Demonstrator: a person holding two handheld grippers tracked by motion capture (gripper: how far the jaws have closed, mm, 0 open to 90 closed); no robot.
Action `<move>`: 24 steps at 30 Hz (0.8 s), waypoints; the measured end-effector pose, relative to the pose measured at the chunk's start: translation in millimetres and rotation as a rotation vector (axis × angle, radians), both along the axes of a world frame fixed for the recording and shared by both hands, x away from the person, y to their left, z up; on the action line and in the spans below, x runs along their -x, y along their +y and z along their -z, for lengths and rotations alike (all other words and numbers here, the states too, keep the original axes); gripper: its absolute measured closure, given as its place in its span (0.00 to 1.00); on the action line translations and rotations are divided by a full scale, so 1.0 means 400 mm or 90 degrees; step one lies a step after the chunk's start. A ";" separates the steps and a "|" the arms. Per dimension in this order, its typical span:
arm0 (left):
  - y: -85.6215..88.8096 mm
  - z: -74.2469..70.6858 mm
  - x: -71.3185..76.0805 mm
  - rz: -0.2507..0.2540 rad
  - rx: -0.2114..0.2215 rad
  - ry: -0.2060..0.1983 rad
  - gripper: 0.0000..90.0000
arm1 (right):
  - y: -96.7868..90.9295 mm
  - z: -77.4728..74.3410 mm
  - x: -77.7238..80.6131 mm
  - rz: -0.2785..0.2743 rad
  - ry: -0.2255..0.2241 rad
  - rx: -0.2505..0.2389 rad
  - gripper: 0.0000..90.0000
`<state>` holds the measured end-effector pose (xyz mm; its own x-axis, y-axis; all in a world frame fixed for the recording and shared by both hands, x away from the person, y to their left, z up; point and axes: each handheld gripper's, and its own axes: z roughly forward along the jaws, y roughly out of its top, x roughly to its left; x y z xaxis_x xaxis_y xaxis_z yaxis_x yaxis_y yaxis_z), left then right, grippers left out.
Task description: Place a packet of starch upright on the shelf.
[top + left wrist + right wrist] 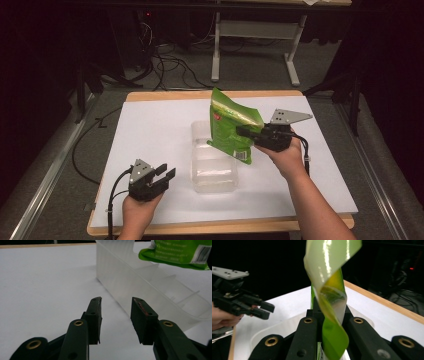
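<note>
High view: the right gripper [246, 133] has its jaws clamped on the side edge of a green bag [231, 129], which hangs tilted above the far half of a clear plastic bin [214, 165] on the white table [150, 130]; the left gripper [165, 172] sits low near the table's front edge, well apart from the bin, jaws parted and holding nothing. Left gripper view: the jaws stand moderately apart with bare table between them; the bin's [140, 285] ribbed, see-through wall runs just beyond the tips, and the bag's [175, 252] lower seam, with small print and a barcode, hangs over the bin without touching it. Right gripper view: the jaws are closed tight on the bag [329, 322], whose glossy film twists and curls above the grip; the left gripper [265, 310] shows farther off, open. Judgement: the bag appears light, soft and slick, a crinkly foil pouch that flexes freely and may slip or swing if gripped at one thin edge; a hold on a flat sealed seam looks the safest; the contents may crush under pressure.
</note>
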<state>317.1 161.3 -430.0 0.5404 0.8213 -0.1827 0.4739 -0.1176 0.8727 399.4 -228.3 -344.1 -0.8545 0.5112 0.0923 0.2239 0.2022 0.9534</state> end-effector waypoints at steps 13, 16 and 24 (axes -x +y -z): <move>0.038 0.002 -0.005 -0.036 0.014 0.005 0.64 | 0.043 0.009 -0.059 -0.074 0.019 0.017 0.92; 0.038 0.003 -0.006 -0.038 0.014 0.008 0.63 | 0.045 0.014 -0.074 -0.084 0.022 0.021 0.92; 0.042 0.004 -0.007 -0.037 0.015 0.012 0.63 | 0.069 0.036 -0.084 -0.119 0.030 0.036 0.92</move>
